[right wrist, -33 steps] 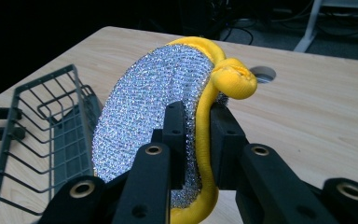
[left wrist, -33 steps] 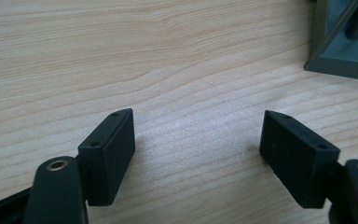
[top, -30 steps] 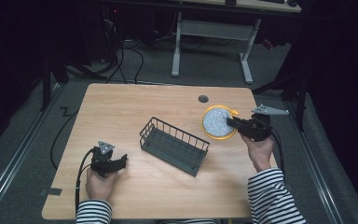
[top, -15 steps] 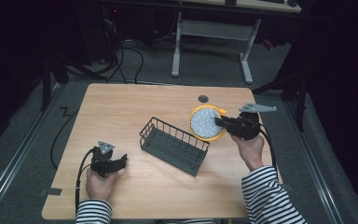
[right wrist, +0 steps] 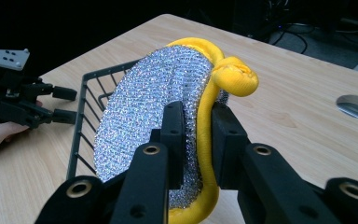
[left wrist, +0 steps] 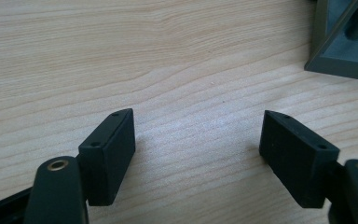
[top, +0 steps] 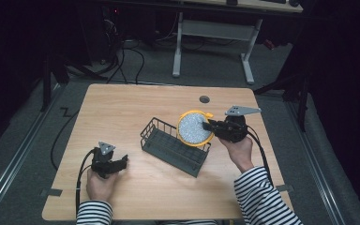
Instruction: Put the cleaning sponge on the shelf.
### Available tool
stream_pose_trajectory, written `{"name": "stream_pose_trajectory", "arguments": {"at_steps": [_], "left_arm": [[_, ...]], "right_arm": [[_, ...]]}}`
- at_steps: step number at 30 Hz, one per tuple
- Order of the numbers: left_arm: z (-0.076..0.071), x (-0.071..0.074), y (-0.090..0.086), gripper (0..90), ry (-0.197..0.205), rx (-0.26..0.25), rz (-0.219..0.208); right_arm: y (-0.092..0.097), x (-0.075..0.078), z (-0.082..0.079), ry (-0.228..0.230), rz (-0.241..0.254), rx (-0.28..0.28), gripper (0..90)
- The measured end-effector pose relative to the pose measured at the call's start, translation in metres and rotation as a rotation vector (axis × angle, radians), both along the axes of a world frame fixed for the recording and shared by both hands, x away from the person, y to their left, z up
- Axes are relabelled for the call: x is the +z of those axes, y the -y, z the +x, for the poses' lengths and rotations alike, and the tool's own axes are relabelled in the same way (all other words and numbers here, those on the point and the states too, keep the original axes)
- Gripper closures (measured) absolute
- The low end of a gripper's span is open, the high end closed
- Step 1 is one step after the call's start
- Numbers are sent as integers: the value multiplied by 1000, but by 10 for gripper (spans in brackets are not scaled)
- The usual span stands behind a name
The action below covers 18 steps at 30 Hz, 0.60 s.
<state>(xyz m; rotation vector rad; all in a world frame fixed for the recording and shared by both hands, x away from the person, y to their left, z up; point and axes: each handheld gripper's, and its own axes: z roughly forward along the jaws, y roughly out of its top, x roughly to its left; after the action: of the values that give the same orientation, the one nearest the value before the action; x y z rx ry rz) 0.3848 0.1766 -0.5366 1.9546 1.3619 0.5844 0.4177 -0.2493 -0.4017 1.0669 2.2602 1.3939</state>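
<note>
My right gripper (top: 207,125) is shut on a round silver scrubbing pad with a yellow rim (top: 194,127), held on edge over the right end of a dark wire basket (top: 173,145). In the right gripper view its jaws (right wrist: 198,112) pinch the pad's yellow rim (right wrist: 158,102), and the basket (right wrist: 81,121) lies just beyond it. My left gripper (top: 122,161) rests on the table left of the basket, open with nothing between its fingers (left wrist: 198,135). A corner of the basket (left wrist: 345,42) shows at the top right of the left gripper view.
The wooden table (top: 122,112) has a round cable hole (top: 204,99) near its far edge. Beyond it stand a white desk frame (top: 215,33) and loose cables on a dark floor. Bare wood lies left of and in front of the basket.
My right gripper has carried the scrubbing pad leftward, from beside the basket's right end to over it. The left gripper has stayed where it was.
</note>
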Motion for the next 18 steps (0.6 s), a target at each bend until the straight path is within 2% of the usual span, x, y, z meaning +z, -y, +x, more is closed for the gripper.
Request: {"name": "stream_pose_trajectory", "arguments": {"at_steps": [8,18], "left_arm": [[0,0,0,274,0,0,0],[0,0,0,273,0,0,0]], "right_arm": [[-14,-10,-1,-7,-19,41,772],[-20,-15,-2,-6,-34,52,762]]}}
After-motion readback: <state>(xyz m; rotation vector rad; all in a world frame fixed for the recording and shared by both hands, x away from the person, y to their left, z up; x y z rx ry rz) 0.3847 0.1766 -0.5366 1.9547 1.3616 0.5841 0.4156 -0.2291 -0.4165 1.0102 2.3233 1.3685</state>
